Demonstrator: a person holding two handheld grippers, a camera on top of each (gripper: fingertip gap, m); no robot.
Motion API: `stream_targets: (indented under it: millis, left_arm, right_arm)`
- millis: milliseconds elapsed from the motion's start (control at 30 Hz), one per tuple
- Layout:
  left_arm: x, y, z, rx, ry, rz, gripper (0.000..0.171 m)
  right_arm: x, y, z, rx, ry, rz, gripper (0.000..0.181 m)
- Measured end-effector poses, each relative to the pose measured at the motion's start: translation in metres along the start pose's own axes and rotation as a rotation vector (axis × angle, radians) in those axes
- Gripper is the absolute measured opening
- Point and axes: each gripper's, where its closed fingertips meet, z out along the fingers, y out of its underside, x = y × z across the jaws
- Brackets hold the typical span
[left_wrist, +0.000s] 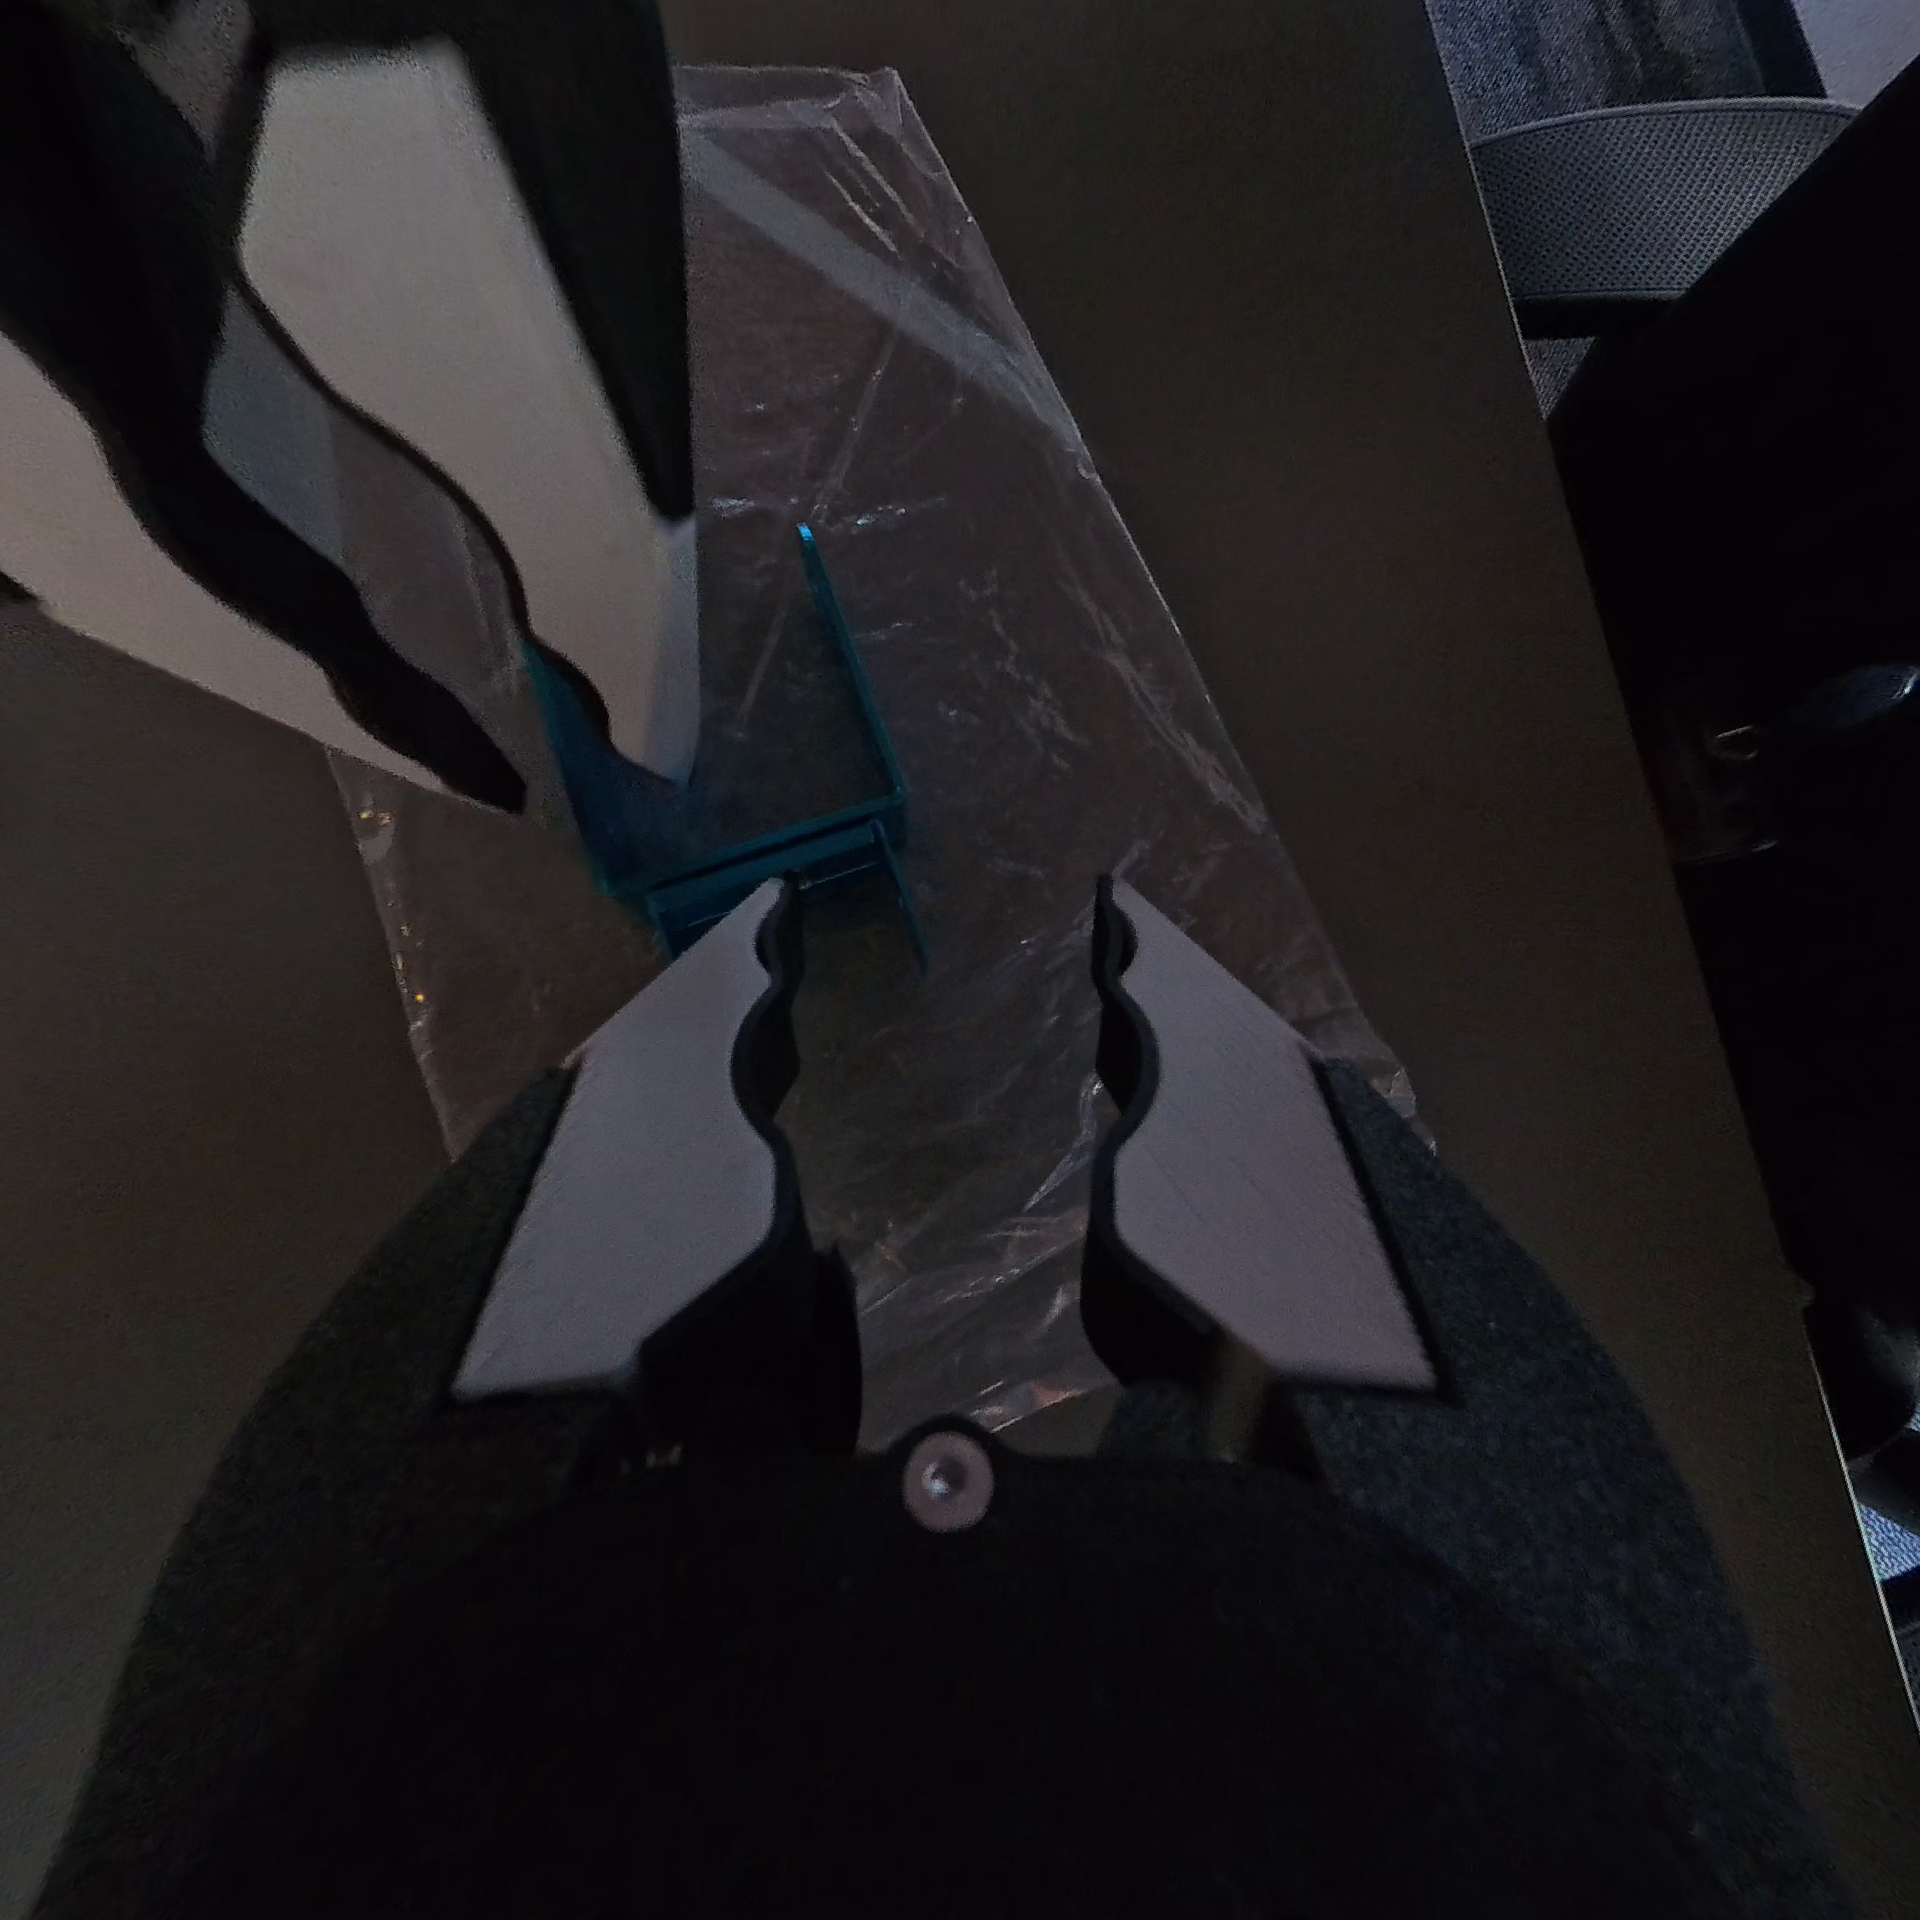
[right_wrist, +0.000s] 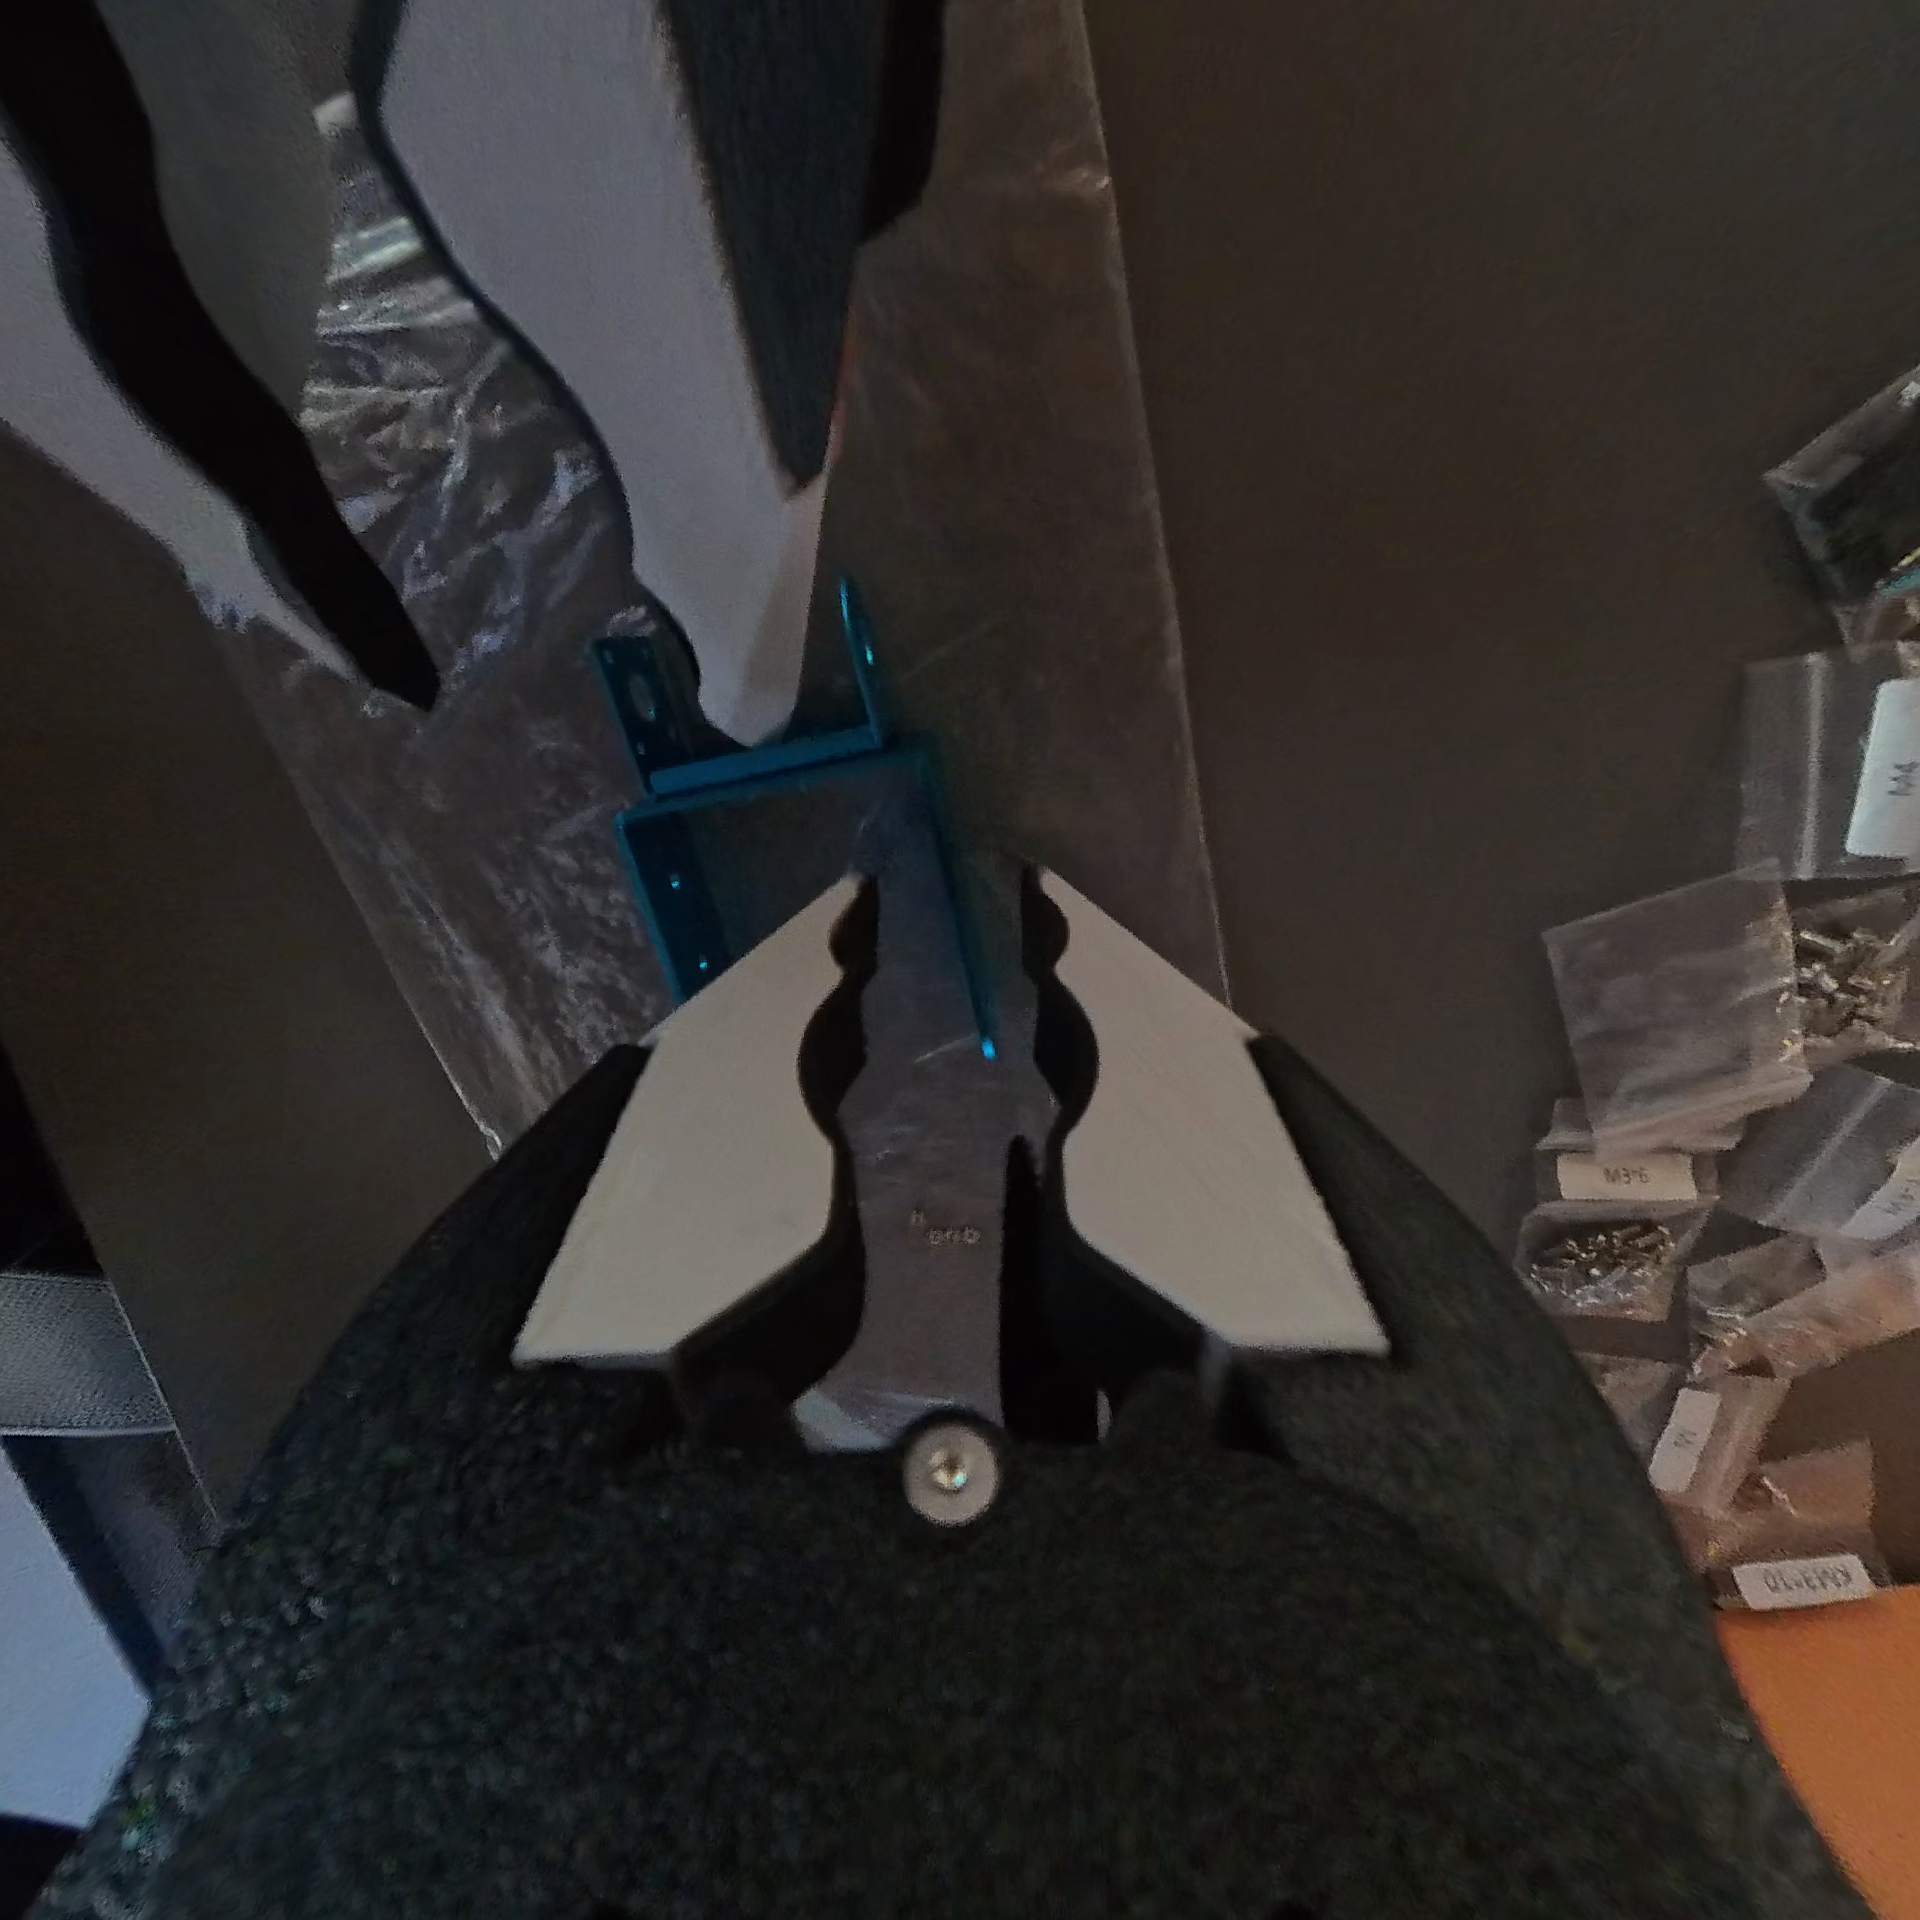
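Observation:
Two blue metal U-brackets (left_wrist: 769, 831) lie back to back on a clear plastic bag (left_wrist: 987, 675) on a dark table (left_wrist: 1247, 416). My left gripper (left_wrist: 942, 894) is open, and the thin wall of the near bracket (left_wrist: 904, 894) stands between its fingertips. My right gripper (left_wrist: 592, 784) comes in from the upper left, open, astride the other bracket's wall. In the right wrist view my right gripper (right_wrist: 942, 883) is open around a bracket wall (right_wrist: 977, 935). There the left gripper (right_wrist: 587, 712) straddles the far bracket's wall (right_wrist: 639, 707) over the bag (right_wrist: 987, 520).
Several small zip bags of screws and hardware (right_wrist: 1662, 1039) are piled at the right of the table (right_wrist: 1455, 416), beside an orange surface (right_wrist: 1829, 1714). A grey mesh chair (left_wrist: 1621, 177) and a dark object (left_wrist: 1766, 623) stand beyond the table's right edge.

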Motion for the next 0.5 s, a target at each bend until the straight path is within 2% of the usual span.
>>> stream_targets:
  millis: [33,200,300,400,500]
  left_arm:
    - [0.000,0.000,0.000,0.000,-0.001,0.001,0.056]
    - [-0.001,0.001,-0.004,0.019,-0.026,0.005,0.057]
    - [0.000,-0.001,-0.013,0.061,-0.044,0.001,0.057]
    - [-0.008,-0.001,-0.023,0.101,-0.097,-0.009,0.057]
    - [-0.021,0.000,-0.031,0.144,-0.179,-0.031,0.060]
  right_arm:
    - [-0.001,0.002,-0.003,0.019,0.000,-0.001,0.030]
    - [0.002,0.019,-0.030,0.163,0.046,-0.006,0.052]
    - [-0.007,0.029,-0.039,0.299,0.034,-0.023,0.075]
    - [-0.015,0.029,-0.035,0.427,0.041,-0.048,0.081]
    - [-0.017,0.024,-0.030,0.527,0.075,-0.062,0.079]
